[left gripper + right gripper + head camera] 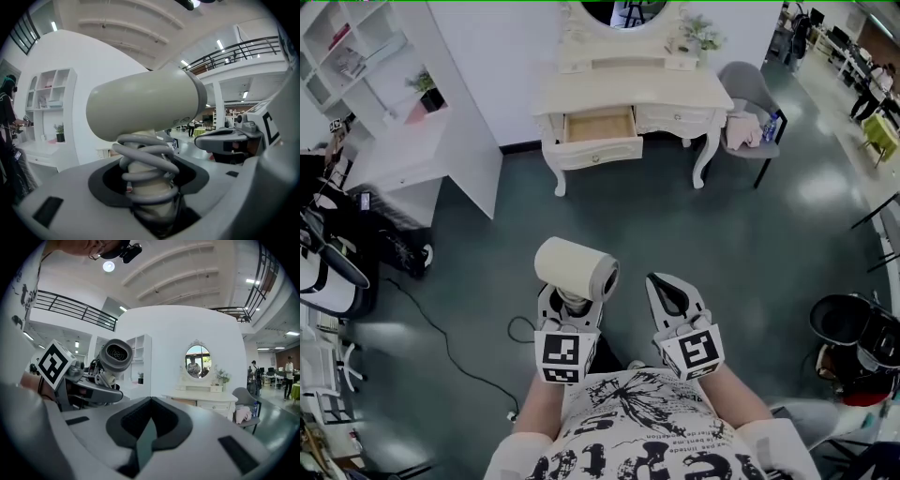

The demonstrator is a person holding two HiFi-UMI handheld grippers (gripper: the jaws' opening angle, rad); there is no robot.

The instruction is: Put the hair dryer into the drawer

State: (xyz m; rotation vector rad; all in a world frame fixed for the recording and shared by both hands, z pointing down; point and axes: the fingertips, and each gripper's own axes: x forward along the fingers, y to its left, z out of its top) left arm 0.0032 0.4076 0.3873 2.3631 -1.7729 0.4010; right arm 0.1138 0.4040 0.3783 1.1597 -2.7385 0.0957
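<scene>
Left claw (pixel 570 305) is clamped on the hair dryer (pixel 575 266). Its jaws sit fairly wide around the handle, which has the grey cord (pixel 147 159) coiled round it. The cream barrel sticks up above the claw and lies crosswise, with the nozzle end pointing right. Right claw (pixel 666 286) is just beside it on the right, jaws closed tip to tip with nothing in them. Both are held out over the grey-green floor (pixel 741 225), close to the person's chest.

So the dryer is well apart from where it's meant to go. The white bench (pixel 628 94) with the oval mirror (pixel 623 11) is against the far wall. Its left drawer (pixel 598 153) is pulled out with bare wooden bottom showing, and the right drawer (pixel 670 117) is shut. A little plant (pixel 701 36) sits on the top at the right end.

Right of the bench there's a grey chair (pixel 750 89) with pink cloth (pixel 742 131) on the seat. On the far left is a white shelf unit (pixel 356 56) with a potted plant (pixel 427 91) in it.
</scene>
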